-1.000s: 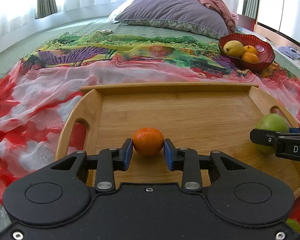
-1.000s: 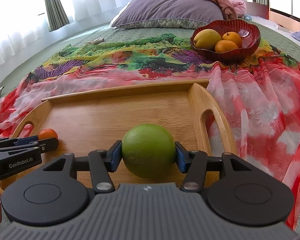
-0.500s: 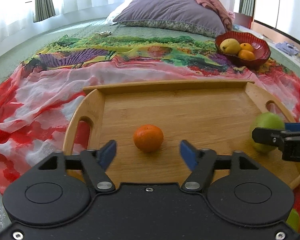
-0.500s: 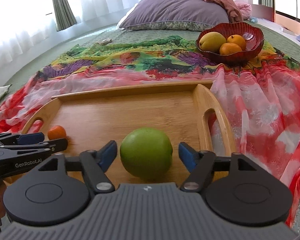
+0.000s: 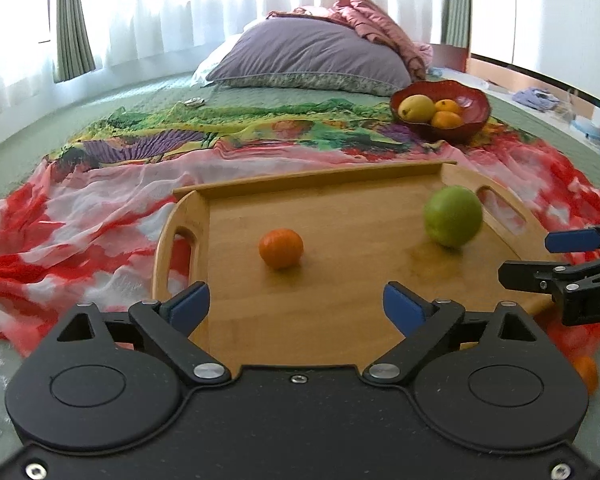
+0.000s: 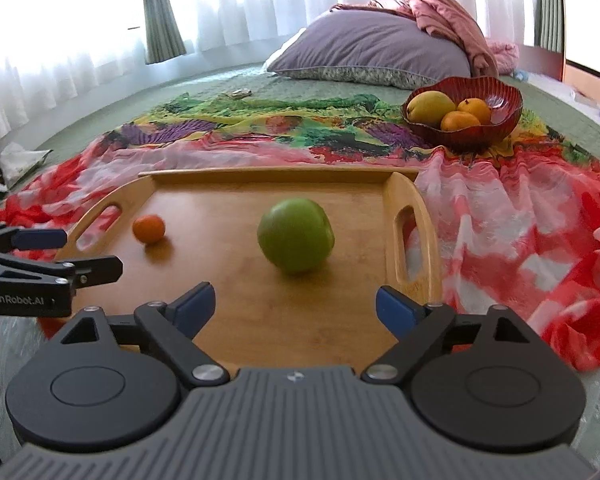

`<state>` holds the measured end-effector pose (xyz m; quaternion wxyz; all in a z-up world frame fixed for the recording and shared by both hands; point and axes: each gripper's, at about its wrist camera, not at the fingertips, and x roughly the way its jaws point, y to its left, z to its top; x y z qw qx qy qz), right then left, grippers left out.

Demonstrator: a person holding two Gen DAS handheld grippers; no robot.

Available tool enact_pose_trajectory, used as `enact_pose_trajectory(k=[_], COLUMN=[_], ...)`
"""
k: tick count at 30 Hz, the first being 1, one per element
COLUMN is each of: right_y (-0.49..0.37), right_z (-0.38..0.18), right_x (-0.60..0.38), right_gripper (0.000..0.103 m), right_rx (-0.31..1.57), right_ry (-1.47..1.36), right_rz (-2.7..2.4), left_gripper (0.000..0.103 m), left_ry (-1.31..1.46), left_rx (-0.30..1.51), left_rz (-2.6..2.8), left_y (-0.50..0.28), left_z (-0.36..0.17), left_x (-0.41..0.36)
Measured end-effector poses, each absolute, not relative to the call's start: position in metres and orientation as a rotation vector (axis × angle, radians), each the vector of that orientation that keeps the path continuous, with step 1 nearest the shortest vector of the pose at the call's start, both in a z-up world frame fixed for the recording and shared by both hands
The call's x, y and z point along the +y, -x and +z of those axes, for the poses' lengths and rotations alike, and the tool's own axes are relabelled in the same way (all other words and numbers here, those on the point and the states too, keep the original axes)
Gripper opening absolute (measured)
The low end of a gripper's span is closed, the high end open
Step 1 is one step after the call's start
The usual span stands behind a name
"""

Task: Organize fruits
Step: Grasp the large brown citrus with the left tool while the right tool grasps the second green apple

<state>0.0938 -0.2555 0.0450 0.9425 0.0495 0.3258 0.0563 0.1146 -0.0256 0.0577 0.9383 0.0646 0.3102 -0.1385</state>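
A small orange [image 5: 281, 248] [image 6: 149, 229] and a green apple [image 5: 453, 216] [image 6: 296, 235] rest on a wooden tray [image 5: 340, 316] [image 6: 260, 312] on the bed. My left gripper [image 5: 296, 309] is open and empty, pulled back at the tray's near edge, behind the orange. My right gripper [image 6: 295, 307] is open and empty, behind the apple. Each gripper shows in the other's view: the right one [image 5: 556, 258], the left one [image 6: 52, 252].
A red bowl [image 5: 474, 118] [image 6: 504, 116] with a yellow mango and two oranges stands far right on a colourful scarf [image 5: 100, 216]. A grey pillow [image 5: 312, 60] lies beyond. More orange fruit [image 5: 584, 364] lies low at right, blurred.
Both grippers opened, letting go of the orange and the apple on the tray, then drew back toward me and rose.
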Motion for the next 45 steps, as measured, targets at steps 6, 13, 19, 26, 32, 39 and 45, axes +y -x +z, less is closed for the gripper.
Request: enact_pose_trajectory(k=[6,13,19,26,32,39,45], right_y=[-0.064,-0.036,-0.022,-0.009,-0.008,-0.014,-0.018], right_z=[0.045,0.050,0.050,0.045,0.038,0.032,0.028], right_x=[-0.253,-0.244,-0.230,-0.209,-0.205,-0.205,-0.209], right_gripper=[0.099,0.102,0.102,0.093,0.084,0.070,0.070], right_rx=[0.631,0.592,0.576,0.541,0.579,0.618,0.635], right_ry=[-0.059,-0.022,0.025,0.136,0.125,0.074,0.055], right_rz=[0.141,0.196,0.239,0.277,0.290,0.280,0.285], left_gripper=[0.099,0.099,0.099,0.080,0.055,0.048,0.047], left_ry=[-0.129,-0.101,-0.103,-0.122,-0.115,-0.085,-0.047], left_rx=[0.600,0.599,0.611,0.633,0.667,0.705,0.742], left_rz=[-0.318,-0.360,-0.398,-0.428,-0.462,-0.490,-0.493], left_y=[-0.079,-0.047,-0.030,-0.019,-0.017,-0.022,-0.029], left_z=[0.059,0.062,0.062,0.055,0.052,0.046,0.037], left_x=[-0.016,-0.010,-0.013,-0.018,-0.019,-0.022,-0.024])
